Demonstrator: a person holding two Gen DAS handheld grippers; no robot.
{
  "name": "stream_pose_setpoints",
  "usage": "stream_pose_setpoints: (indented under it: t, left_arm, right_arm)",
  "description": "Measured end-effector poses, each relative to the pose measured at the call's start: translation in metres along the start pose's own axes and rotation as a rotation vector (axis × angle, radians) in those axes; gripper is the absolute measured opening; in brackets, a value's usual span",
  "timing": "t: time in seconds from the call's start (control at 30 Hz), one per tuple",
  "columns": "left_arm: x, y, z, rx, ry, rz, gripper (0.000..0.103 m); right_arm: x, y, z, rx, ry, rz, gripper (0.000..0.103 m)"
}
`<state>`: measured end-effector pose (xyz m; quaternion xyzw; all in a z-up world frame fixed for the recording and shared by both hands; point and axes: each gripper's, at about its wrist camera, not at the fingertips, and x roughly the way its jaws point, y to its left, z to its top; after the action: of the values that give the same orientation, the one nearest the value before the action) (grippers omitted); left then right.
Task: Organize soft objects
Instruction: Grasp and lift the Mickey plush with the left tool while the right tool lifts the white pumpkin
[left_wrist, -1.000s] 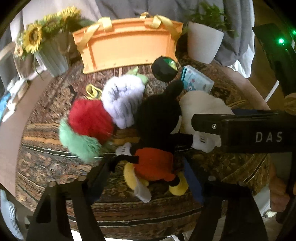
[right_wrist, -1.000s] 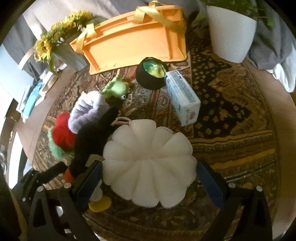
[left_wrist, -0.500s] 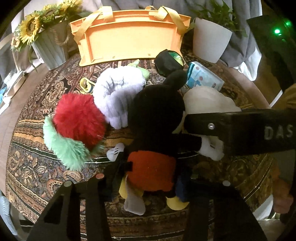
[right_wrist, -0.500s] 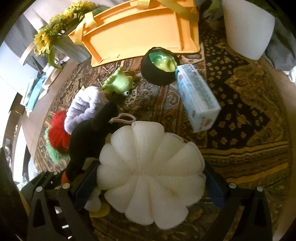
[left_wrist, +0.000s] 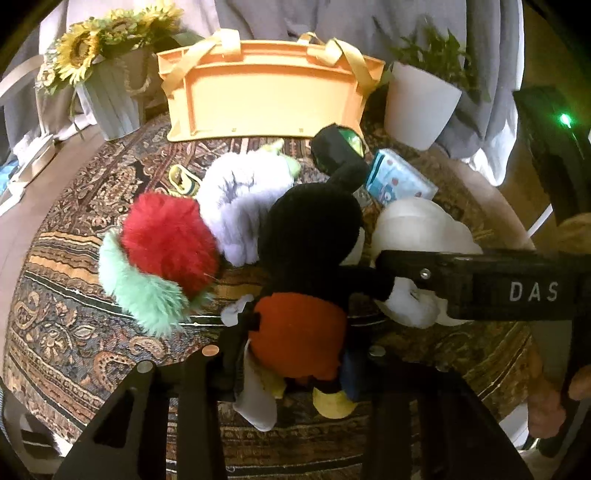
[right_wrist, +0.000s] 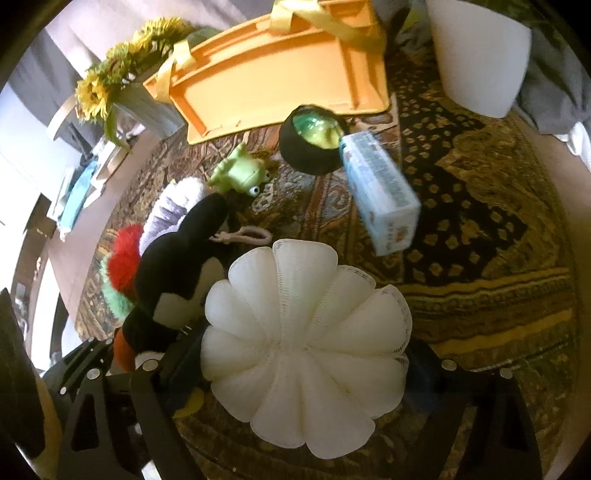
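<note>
Orange crate (paisley tablecloth), white loofah.

Black mouse plush beside white pumpkin-shaped cushion

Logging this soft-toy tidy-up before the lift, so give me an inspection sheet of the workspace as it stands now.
Surface: patterned cloth on the table.
Job's things: mouse plush, white mesh sponge, red and green pompom, lilac fluffy toy, orange bin.
Clutter: frog toy, black bowl, tissue pack.
Grippers: left gripper, just closing, grips the plush; right gripper, just closing, hugs the sponge.
Cables: nothing seen.
Surroundings: sunflowers, white planter.
</note>
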<state>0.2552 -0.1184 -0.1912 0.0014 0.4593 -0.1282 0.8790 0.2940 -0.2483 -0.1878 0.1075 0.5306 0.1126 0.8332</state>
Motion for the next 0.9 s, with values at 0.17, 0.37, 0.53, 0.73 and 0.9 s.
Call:
stream_pose_setpoints:
  t: [0.17,0.37,0.53,0.73,0.9]
  left_arm:
    - [-0.019,-0.007,0.007,0.007,-0.052,-0.003,0.037]
    - [-0.047,-0.005,0.023,0.011,-0.142,0.032,0.037]
    - [-0.063,0.003,0.042,0.003,-0.201,0.068,0.037]
    - [-0.081,0.019,0.071,0.013,-0.274,0.084,0.038]
    - [-0.095,0.029,0.096,0.043,-0.335,0.088,0.038]
  right_arm:
    - [-0.027,0.004,0.000,0.004,-0.068,-0.011,0.091]
    - [-0.061,0.011,0.008,0.001,-0.172,-0.050,0.091]
    - [-0.078,0.022,0.021,-0.010,-0.247,-0.080,0.091]
    - [-0.088,0.038,0.036,-0.009,-0.314,-0.097,0.091]
    - [-0.096,0.055,0.050,-0.014,-0.380,-0.121,0.091]
